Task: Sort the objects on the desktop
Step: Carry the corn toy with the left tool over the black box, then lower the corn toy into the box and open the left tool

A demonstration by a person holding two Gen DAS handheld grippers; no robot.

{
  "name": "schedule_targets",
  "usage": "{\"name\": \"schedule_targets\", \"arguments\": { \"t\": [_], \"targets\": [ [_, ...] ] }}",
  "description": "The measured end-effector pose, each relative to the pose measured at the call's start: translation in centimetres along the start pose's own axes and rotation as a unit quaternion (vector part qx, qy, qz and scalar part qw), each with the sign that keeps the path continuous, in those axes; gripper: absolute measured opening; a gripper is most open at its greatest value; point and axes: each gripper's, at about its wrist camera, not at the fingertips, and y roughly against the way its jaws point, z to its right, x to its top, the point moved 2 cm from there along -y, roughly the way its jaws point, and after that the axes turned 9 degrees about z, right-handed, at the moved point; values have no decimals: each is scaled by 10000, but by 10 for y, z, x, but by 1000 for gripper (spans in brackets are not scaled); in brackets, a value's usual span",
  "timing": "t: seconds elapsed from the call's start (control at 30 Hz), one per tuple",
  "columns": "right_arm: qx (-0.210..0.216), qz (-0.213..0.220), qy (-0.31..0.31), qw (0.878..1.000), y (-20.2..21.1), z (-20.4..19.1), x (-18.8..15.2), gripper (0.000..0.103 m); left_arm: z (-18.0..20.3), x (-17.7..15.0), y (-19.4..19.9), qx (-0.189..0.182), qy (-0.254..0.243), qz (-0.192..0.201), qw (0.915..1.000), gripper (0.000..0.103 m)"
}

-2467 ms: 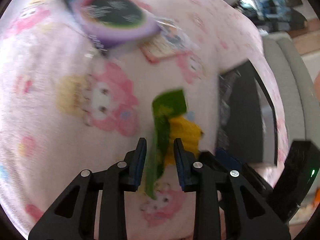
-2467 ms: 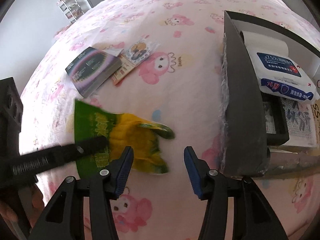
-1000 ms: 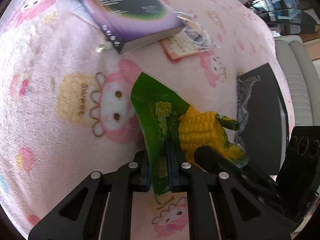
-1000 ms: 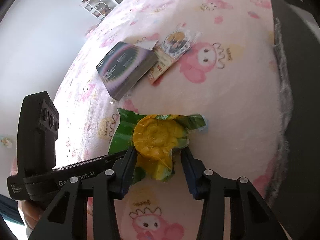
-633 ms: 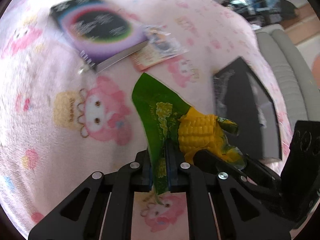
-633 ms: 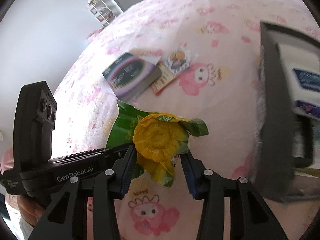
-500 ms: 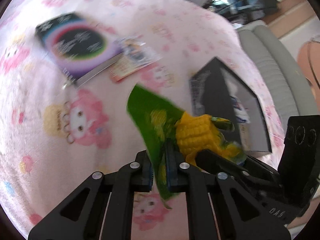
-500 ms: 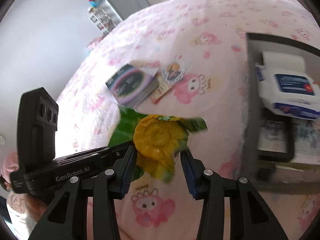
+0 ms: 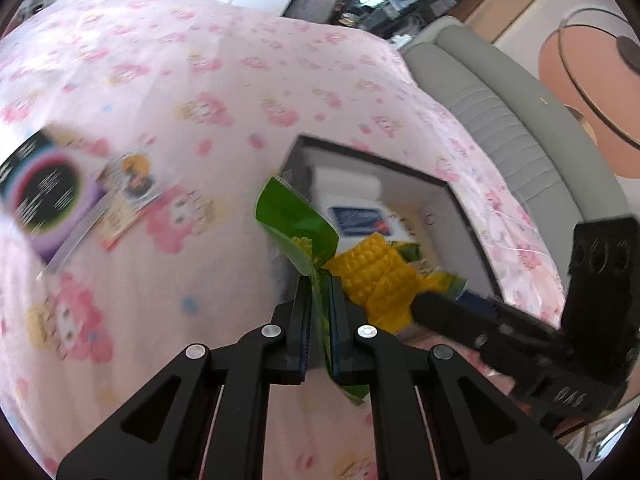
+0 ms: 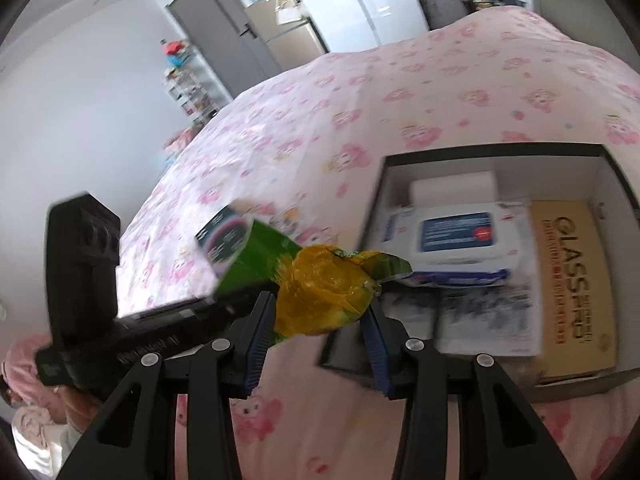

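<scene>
The green-and-yellow plastic corn snack packet [image 9: 362,268] is held in the air at the near rim of the black open-topped storage box [image 10: 608,160], above the pink cartoon-print blanket [image 9: 200,80]. The left gripper [image 9: 319,300] has its jaws pressed together on the packet's flat green end. The right gripper [image 10: 320,320] has its jaws clamped on the bulging yellow end. Inside the box lie a white wipes pack with a blue label [image 10: 456,240], a white paper roll [image 10: 452,188] behind it and a tan cardboard box printed "GLASS" [image 10: 568,280] beside it. Left of the box, on the blanket, lie a black-and-purple book [image 9: 40,196] and a small printed card packet [image 9: 132,184].
</scene>
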Motion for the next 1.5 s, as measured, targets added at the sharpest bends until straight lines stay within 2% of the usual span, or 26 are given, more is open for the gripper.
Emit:
{"name": "schedule_targets", "arguments": {
  "t": [0.13,0.27,0.47,0.6,0.67,0.77,0.97,1.1,1.23,1.37,1.5],
  "targets": [
    [-186,175,244,9994,14,13,4,39,28,4,-20,-12,-246,-58,9997,4],
    [-384,191,-83,9990,19,45,6,39,47,-5,-39,-95,-273,-242,9993,4],
    [-462,-242,-377,9979,3,73,-6,39,56,-26,-63,427,-479,-605,9961,4],
    [-561,-493,-343,9966,-7,76,-15,40,53,-31,-65,764,-458,-614,9941,6],
    [-613,-552,-275,9962,-10,76,-18,40,52,-33,-65,895,-433,-611,9932,11],
    [-665,-531,-276,9960,-9,77,-19,40,53,-32,-62,1090,-506,-540,9913,18],
    [-1107,-358,-377,9925,11,88,-12,42,60,-25,-51,1215,-691,-280,9898,18],
    [-1066,25,-224,9940,25,83,-5,42,68,-21,-42,1173,-868,-86,9893,18],
    [-956,-56,-255,9951,19,86,-8,36,76,-18,-36,1120,-1021,78,9884,18],
    [-853,-371,-476,9945,5,95,-14,35,77,-25,-52,1142,-978,-130,9885,18],
    [-844,-405,-549,9941,5,96,-16,34,74,-35,-64,1301,-918,-352,9866,18]
  ]
}}
